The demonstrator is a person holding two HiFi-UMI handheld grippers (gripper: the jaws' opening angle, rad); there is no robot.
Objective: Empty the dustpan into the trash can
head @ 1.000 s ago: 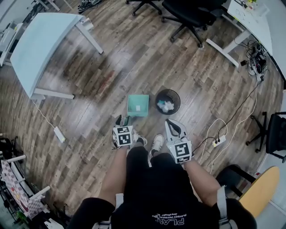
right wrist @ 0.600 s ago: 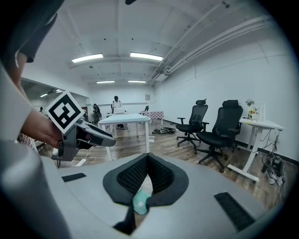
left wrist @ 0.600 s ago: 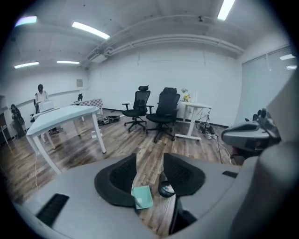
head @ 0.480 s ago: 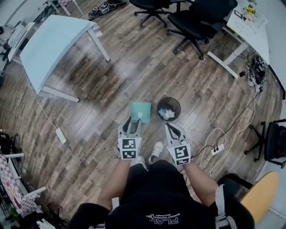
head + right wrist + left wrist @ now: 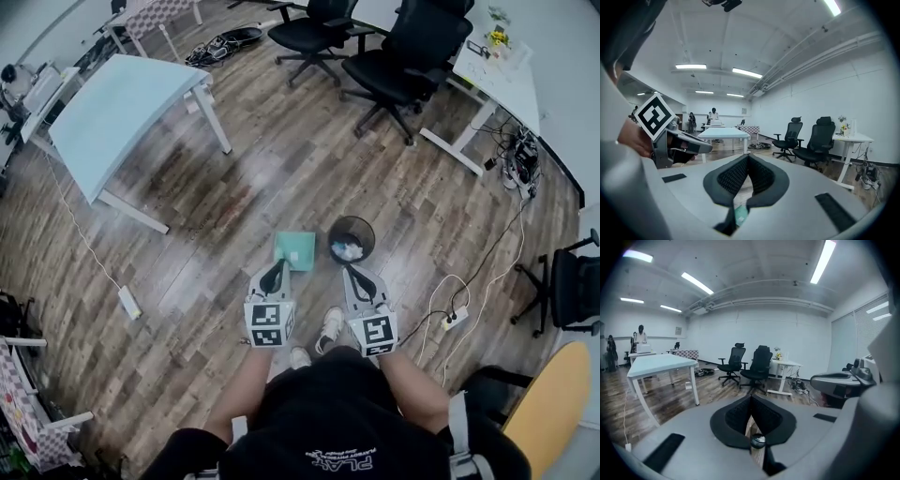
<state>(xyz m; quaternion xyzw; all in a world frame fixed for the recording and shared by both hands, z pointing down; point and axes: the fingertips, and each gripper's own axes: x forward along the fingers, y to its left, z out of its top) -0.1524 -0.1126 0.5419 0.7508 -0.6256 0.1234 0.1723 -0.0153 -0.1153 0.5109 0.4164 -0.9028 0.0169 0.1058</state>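
Note:
The teal dustpan (image 5: 294, 250) lies flat on the wood floor, just left of the round black trash can (image 5: 352, 239), which holds crumpled white paper. My left gripper (image 5: 275, 275) hangs above the floor on the near side of the dustpan. Its jaws have just been closing and now stand shut with nothing between them (image 5: 751, 401). My right gripper (image 5: 355, 276) hovers on the near side of the trash can, also shut and empty (image 5: 748, 159). Through the gap below its pads a sliver of the dustpan (image 5: 739, 215) shows.
A pale blue table (image 5: 122, 108) stands at the far left, with black office chairs (image 5: 403, 47) and a white desk (image 5: 497, 80) beyond. Cables and a power strip (image 5: 453, 319) trail on the right; another strip (image 5: 128, 302) lies left. My shoes (image 5: 330, 323) are below the grippers.
Both grippers have risen from near the floor. The left one was down by the dustpan with open jaws; it has lifted away and shut. The dustpan and can stayed put.

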